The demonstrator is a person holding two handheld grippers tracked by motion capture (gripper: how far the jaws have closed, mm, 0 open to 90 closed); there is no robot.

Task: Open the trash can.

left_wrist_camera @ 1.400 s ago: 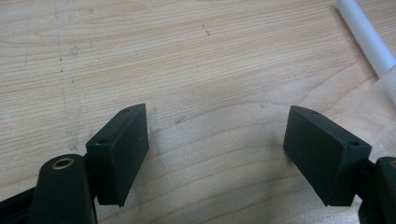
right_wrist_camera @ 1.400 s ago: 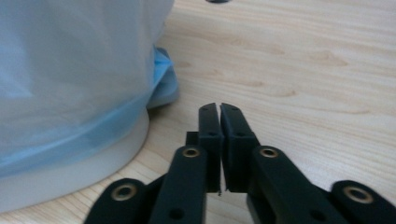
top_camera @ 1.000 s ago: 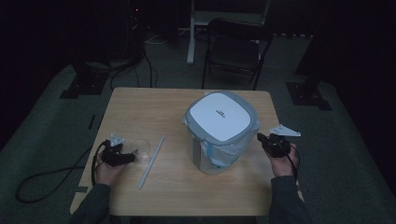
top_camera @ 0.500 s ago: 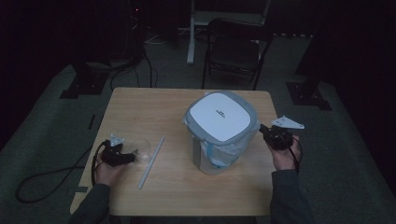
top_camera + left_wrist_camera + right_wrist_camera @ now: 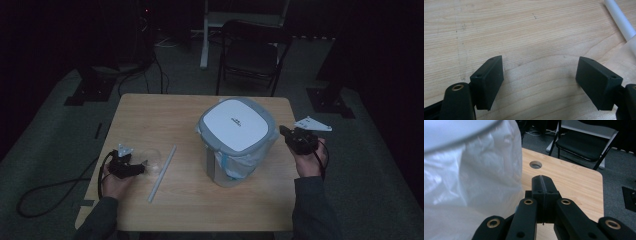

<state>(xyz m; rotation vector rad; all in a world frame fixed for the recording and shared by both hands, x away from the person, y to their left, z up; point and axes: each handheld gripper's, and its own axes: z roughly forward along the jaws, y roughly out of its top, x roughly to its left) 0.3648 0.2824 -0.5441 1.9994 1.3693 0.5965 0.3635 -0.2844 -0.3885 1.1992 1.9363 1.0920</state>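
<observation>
Now both grippers sit at opposite table edges, with the lidded bin between them.

Right gripper [image 5: 285, 132], jaws pressed together on nothing, hangs just beside the grey-and-white plastic bin with its white liner bag [image 5: 238, 145], near the wooden table's [image 5: 150, 107] right edge. Left gripper [image 5: 141, 166], jaws spread and empty, lies low by the near-left edge beside a white tube [image 5: 162, 172], perhaps on clear film; bare wood stretches beyond.
</observation>
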